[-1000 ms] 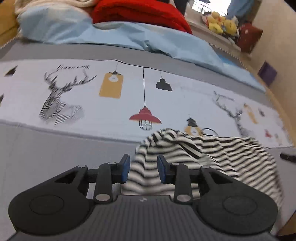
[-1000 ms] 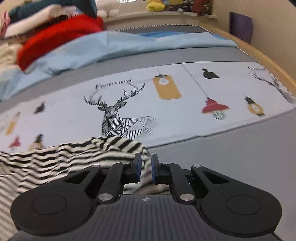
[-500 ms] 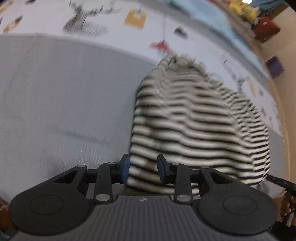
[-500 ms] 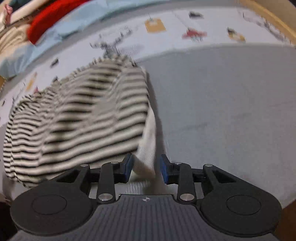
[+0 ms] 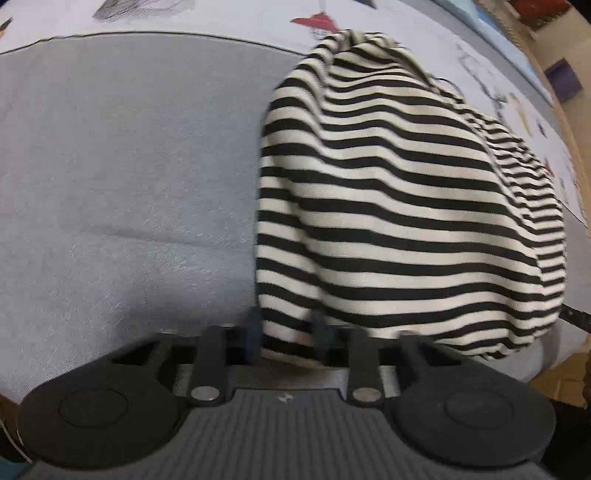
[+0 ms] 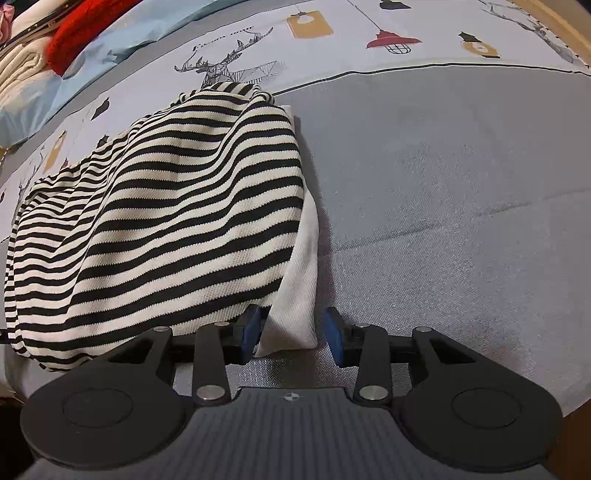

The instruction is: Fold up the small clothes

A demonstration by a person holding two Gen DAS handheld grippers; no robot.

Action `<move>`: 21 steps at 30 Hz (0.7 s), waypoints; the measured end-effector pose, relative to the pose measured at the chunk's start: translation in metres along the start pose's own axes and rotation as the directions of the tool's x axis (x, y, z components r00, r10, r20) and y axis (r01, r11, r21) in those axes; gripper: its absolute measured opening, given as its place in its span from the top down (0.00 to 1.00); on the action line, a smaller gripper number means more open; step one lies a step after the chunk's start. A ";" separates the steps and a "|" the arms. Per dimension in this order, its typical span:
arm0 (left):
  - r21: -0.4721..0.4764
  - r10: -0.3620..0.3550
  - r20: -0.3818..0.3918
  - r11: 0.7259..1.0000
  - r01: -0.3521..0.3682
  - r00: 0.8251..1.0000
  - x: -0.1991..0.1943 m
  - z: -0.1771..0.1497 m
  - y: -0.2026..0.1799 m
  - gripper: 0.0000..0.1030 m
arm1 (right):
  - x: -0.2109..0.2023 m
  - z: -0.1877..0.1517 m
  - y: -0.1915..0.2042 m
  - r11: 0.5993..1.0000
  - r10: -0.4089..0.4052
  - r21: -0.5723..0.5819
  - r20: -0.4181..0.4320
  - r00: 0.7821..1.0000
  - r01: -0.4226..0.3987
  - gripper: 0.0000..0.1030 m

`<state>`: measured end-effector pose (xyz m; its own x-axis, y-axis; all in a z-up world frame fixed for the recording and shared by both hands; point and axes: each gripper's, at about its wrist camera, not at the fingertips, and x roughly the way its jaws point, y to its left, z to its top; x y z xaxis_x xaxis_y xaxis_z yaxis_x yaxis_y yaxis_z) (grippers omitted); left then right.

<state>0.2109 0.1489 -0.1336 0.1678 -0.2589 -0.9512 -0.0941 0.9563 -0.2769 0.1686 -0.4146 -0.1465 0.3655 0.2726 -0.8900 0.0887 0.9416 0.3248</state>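
Note:
A black-and-white striped garment [image 5: 399,206] lies folded over on the grey bed cover [image 5: 122,192], its near edge at the bed's front. My left gripper [image 5: 286,338] is open, its jaws either side of the garment's near left corner. In the right wrist view the same striped garment [image 6: 159,218] shows a plain white inner layer [image 6: 301,280] at its right edge. My right gripper [image 6: 291,339] is open with that white corner lying between its blue pads, not pinched.
A printed sheet with deer and lamps [image 6: 332,40] runs across the bed behind the garment. A light blue quilt [image 6: 110,48], a red blanket [image 6: 81,29] and cream bedding [image 6: 18,70] lie at the back. A wooden bed rail [image 6: 554,22] is at the right.
Both grippers carried the garment's far edge back toward the bed's front, folding it over itself. The right gripper opened from shut; the left opened a little wider.

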 end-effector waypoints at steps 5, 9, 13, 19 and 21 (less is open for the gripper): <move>0.044 -0.029 0.128 0.999 0.023 0.991 -0.028 -0.003 -0.004 0.98 | -0.008 0.000 0.004 0.998 0.043 -0.043 0.025 0.999 -0.042 0.92; 0.024 -0.102 0.323 0.995 0.099 0.941 -0.076 -0.018 0.015 0.98 | -0.053 0.009 -0.013 0.980 0.160 0.081 0.230 0.960 -0.183 0.95; -0.036 -0.018 0.156 0.999 0.024 0.988 -0.055 -0.027 0.035 0.99 | -0.058 0.002 -0.023 0.982 0.120 0.117 0.209 0.971 -0.146 0.95; 0.079 0.095 0.056 0.992 -0.099 0.994 -0.040 -0.033 0.022 0.98 | -0.019 -0.015 -0.017 0.987 -0.160 0.009 -0.071 0.985 0.161 1.00; 0.073 0.081 0.133 0.993 -0.092 0.988 -0.055 -0.032 0.020 0.92 | -0.029 -0.012 -0.021 0.991 -0.127 0.044 -0.031 0.991 0.128 1.00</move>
<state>0.1689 0.1784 -0.0911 0.2883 -0.1598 -0.9441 -0.0371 0.9834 -0.1778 0.1453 -0.4397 -0.1315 0.3227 0.1572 -0.9333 0.1750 0.9592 0.2221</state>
